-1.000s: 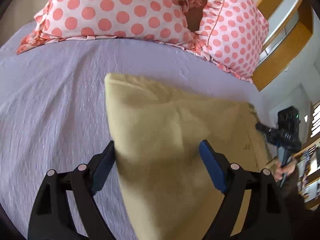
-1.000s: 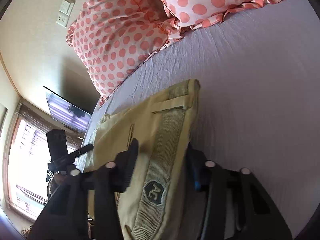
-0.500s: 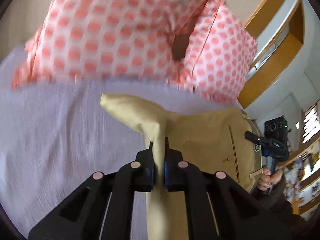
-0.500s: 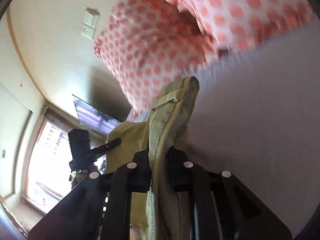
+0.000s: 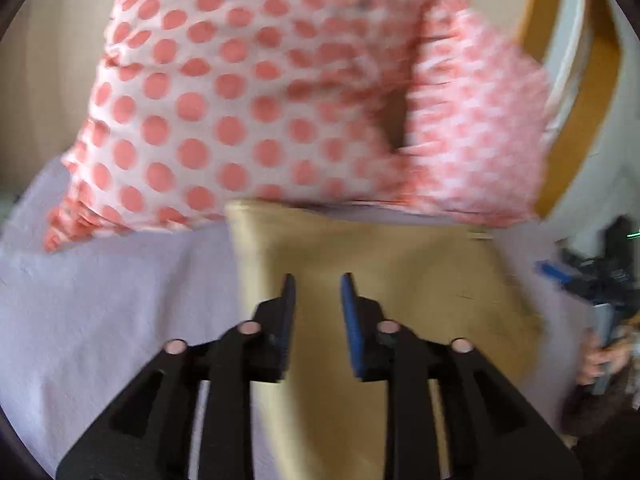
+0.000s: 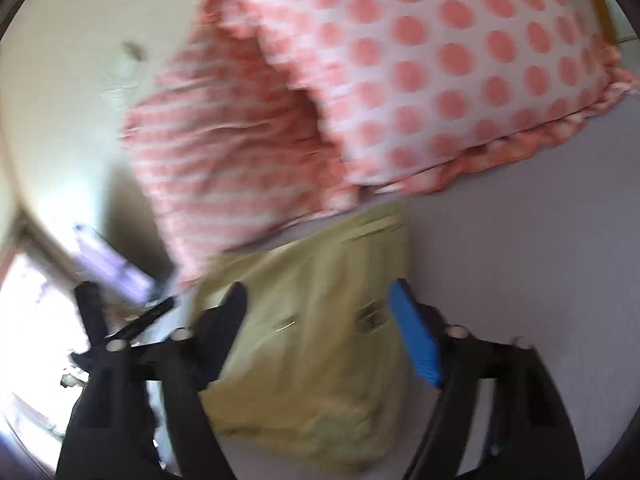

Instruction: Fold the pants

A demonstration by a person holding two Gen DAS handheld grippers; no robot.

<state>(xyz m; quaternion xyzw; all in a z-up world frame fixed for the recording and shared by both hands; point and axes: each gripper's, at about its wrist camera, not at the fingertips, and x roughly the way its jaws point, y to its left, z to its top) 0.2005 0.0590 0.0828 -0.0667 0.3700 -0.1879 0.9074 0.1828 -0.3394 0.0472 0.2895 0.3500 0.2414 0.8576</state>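
Note:
The beige pants (image 5: 400,280) lie folded on the lilac bed sheet (image 5: 100,300), their far edge close under the pillows. My left gripper (image 5: 318,284) is open with a narrow gap, just above the pants' left part, holding nothing. In the right wrist view the pants (image 6: 320,320) lie flat between the fingers of my right gripper (image 6: 318,296), which is wide open and empty. Both views are blurred by motion.
Two pink polka-dot pillows (image 5: 240,92) lean at the head of the bed, also in the right wrist view (image 6: 440,60). The right gripper and hand show at the left view's right edge (image 5: 600,300). A window (image 6: 28,300) lies left.
Half a second ago both grippers were shut on lifted pants fabric. Now both have let go and opened, and the pants lie flat, nearer the pillows.

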